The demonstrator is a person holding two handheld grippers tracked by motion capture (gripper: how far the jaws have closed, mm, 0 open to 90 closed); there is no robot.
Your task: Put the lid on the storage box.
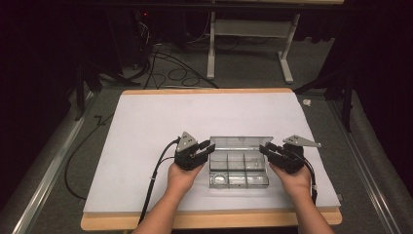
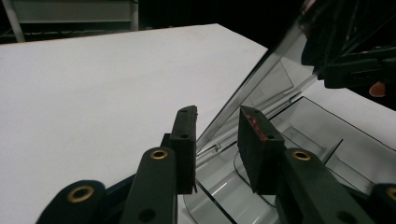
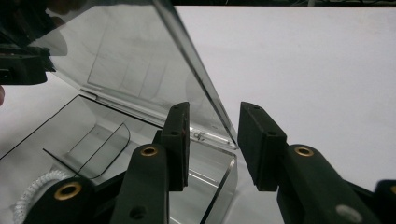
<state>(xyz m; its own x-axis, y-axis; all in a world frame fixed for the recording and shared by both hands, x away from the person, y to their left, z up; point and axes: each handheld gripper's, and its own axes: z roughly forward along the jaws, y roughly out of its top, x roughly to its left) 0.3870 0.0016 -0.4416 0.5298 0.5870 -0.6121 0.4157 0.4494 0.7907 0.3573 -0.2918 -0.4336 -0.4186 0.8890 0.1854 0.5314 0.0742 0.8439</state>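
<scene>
A clear plastic compartment box (image 1: 238, 171) lies on the white tabletop (image 1: 146, 126), its lid (image 1: 241, 142) raised at the far side. My left gripper (image 1: 208, 147) is at the box's far left corner. In the left gripper view its jaws (image 2: 218, 116) stand apart, with the lid's side edge (image 2: 243, 88) running between them untouched. My right gripper (image 1: 266, 147) is at the far right corner. Its jaws (image 3: 214, 109) are likewise open astride the lid's other edge (image 3: 196, 70). A small white coiled item (image 3: 32, 191) lies in a near compartment.
The box has several compartments (image 1: 236, 161). A black cable (image 1: 156, 175) trails from the left gripper over the table's near left. Beyond the far edge are floor cables (image 1: 175, 75) and a white stand (image 1: 253, 44). The wooden table rim (image 1: 204, 219) runs along the front.
</scene>
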